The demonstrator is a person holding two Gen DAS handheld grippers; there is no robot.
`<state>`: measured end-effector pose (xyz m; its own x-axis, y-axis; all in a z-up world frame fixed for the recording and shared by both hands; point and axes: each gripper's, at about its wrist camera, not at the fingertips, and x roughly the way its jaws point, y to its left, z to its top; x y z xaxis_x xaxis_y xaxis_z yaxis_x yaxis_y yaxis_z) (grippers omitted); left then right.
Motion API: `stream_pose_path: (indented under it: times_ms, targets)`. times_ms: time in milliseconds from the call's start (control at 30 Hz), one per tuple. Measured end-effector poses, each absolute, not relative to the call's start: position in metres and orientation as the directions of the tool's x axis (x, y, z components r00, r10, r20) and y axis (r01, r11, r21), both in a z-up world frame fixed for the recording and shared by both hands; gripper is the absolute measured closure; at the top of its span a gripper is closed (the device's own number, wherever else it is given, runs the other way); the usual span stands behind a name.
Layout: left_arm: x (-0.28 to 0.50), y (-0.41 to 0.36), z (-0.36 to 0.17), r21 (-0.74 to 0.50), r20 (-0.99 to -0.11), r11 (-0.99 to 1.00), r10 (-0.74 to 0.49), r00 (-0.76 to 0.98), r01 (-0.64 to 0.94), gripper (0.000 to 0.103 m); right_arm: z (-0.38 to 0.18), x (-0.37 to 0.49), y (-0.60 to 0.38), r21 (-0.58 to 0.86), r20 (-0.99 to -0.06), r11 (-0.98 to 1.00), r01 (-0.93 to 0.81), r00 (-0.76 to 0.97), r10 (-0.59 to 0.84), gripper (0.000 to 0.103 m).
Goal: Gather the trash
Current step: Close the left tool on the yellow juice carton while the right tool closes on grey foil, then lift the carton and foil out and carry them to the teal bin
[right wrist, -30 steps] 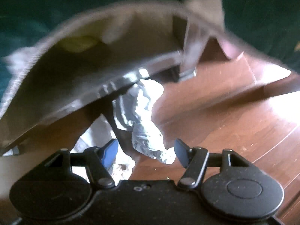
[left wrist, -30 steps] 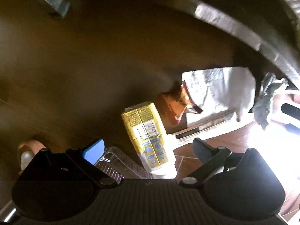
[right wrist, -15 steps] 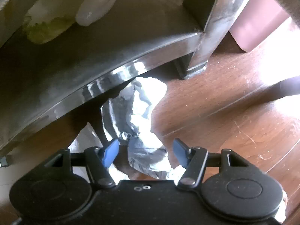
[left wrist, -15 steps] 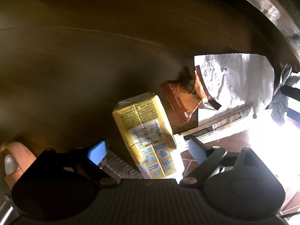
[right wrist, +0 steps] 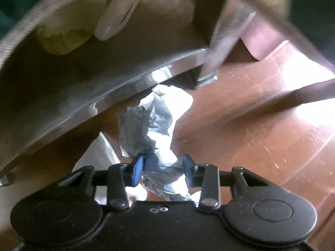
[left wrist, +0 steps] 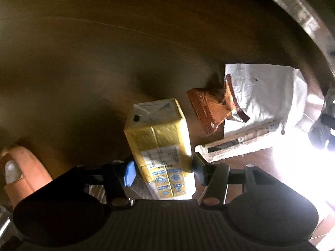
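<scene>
Fingers of left gripper (left wrist: 162,168) clamp yellow carton (left wrist: 160,142) on the floor (right wrist: 251,129) under the table edge (right wrist: 117,96); right gripper (right wrist: 162,168) pinches crumpled paper (right wrist: 155,121) there; lift both straight, keeping squeeze even.

Reddish wood floor (right wrist: 261,138), sunlit glare at right; dark table underside (left wrist: 104,52) overhead, probably.

Your left gripper (left wrist: 163,170): jaws closed against both sides of a yellow carton | your right gripper (right wrist: 162,170): jaws pinching crumpled paper | your thumb (left wrist: 19,173) shows beside left gripper.
</scene>
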<state>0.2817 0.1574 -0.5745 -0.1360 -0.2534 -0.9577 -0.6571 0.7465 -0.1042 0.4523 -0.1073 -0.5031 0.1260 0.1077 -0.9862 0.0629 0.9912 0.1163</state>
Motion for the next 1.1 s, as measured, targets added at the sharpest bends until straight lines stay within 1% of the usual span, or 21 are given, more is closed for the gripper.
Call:
stream_pose_path:
  times_ms: [133, 300, 433, 600, 767, 900, 1100]
  targets:
    - [0.284, 0.155, -0.548, -0.122, -0.963, 0.751, -0.248, -0.106, -0.649, 0.052, -0.472, 0.435, -0.110, 0.106, -0.986, 0.993, 0.057, 0.137, 0.097, 0.065]
    - [0.281, 0.148, -0.499, -0.154, -0.972, 0.764, -0.231, -0.042, -0.627, 0.052, -0.423, 0.399, -0.116, 0.127, -0.978, 0.990, 0.060, 0.175, 0.115, 0.065]
    - [0.271, 0.145, -0.452, -0.175, -0.976, 0.779, -0.218, 0.002, -0.602, 0.052, -0.377, 0.368, -0.119, 0.152, -0.970, 0.987, 0.053, 0.201, 0.138, 0.066]
    - [0.258, 0.135, -0.388, -0.208, -0.977, 0.807, -0.200, 0.075, -0.553, 0.052, -0.318, 0.333, -0.119, 0.178, -0.943, 0.984, -0.026, 0.282, 0.178, 0.066]
    - [0.238, 0.128, -0.315, -0.276, -0.960, 0.816, -0.207, 0.189, -0.508, 0.053, -0.251, 0.293, -0.137, 0.261, -0.890, 0.961, -0.089, 0.364, 0.275, 0.065]
    - [0.224, 0.112, -0.259, -0.311, -0.939, 0.842, -0.198, 0.283, -0.442, 0.053, -0.202, 0.265, -0.147, 0.277, -0.830, 0.943, -0.185, 0.449, 0.332, 0.066]
    - [0.206, 0.086, -0.175, -0.342, -0.893, 0.874, -0.188, 0.408, -0.346, 0.053, -0.128, 0.227, -0.172, 0.273, -0.735, 0.930, -0.247, 0.569, 0.368, 0.066]
